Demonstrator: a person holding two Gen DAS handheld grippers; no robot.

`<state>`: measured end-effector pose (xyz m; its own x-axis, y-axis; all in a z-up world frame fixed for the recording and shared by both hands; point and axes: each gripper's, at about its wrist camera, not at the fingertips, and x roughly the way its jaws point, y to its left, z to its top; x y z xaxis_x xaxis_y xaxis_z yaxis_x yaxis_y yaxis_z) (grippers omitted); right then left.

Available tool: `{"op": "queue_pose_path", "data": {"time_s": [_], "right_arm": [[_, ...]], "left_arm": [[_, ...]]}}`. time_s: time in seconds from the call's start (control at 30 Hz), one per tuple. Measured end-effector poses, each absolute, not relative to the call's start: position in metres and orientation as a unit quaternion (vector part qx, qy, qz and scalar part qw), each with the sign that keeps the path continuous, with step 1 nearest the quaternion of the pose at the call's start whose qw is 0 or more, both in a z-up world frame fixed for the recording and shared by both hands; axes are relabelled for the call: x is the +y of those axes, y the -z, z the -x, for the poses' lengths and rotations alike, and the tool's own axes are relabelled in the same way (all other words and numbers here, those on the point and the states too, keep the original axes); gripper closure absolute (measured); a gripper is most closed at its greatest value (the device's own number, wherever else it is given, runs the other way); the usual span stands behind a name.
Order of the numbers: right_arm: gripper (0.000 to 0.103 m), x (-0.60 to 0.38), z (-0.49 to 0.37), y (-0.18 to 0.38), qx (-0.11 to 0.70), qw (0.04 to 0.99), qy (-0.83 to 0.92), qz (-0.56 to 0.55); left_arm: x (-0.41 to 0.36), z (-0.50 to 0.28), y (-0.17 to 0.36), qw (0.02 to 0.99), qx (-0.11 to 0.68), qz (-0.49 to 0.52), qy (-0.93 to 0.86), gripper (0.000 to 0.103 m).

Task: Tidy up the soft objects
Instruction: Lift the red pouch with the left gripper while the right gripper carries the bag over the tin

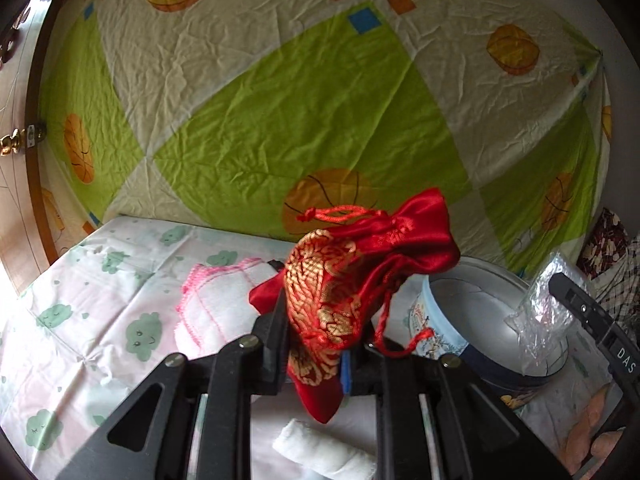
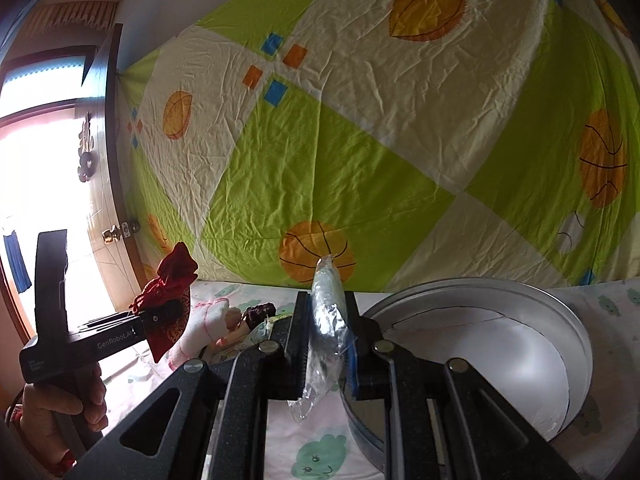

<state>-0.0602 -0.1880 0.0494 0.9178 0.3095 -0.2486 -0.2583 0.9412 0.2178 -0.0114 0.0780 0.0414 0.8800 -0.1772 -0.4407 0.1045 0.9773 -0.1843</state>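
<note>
the left gripper (image 1: 316, 344) is clamped on a red drawstring pouch (image 1: 352, 280), lifted clear of the cloud-print sheet (image 1: 100, 320) so it can be carried. the right gripper (image 2: 326, 340) pinches a crinkled clear plastic bag (image 2: 326, 320), held upright beside the open round tin (image 2: 560, 320), probably the bin for the soft things. nearer the left gripper lies a rolled white cloth (image 1: 320, 448); beyond it a pink-edged towel (image 1: 216, 300) waits, with what may be a doll (image 2: 256, 316) nearby. a patterned sheet (image 1: 280, 100) hangs behind.
</note>
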Motion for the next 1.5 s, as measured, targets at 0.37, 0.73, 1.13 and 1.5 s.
{"op": "queue_pose_path", "data": {"time_s": [0.37, 0.73, 1.13, 1.5], "right_arm": [[0.087, -0.244, 0.065, -0.058, 0.124, 0.981, -0.092, -0.114], [0.087, -0.287, 0.053, -0.042, 0.148, 0.985, -0.02, -0.087], [0.087, -0.303, 0.028, -0.015, 0.206, 0.976, 0.038, -0.053], [0.087, -0.3, 0.016, 0.004, 0.247, 0.966, 0.042, -0.056]], "left_arm": [[-0.007, 0.01, -0.053, 0.963, 0.224, 0.056, 0.138, 0.086], [-0.079, -0.007, -0.039, 0.951, 0.25, 0.04, 0.176, 0.086], [-0.135, -0.024, -0.017, 0.942, 0.278, 0.034, 0.187, 0.086], [-0.149, -0.028, 0.004, 0.935, 0.299, 0.0, 0.19, 0.086]]}}
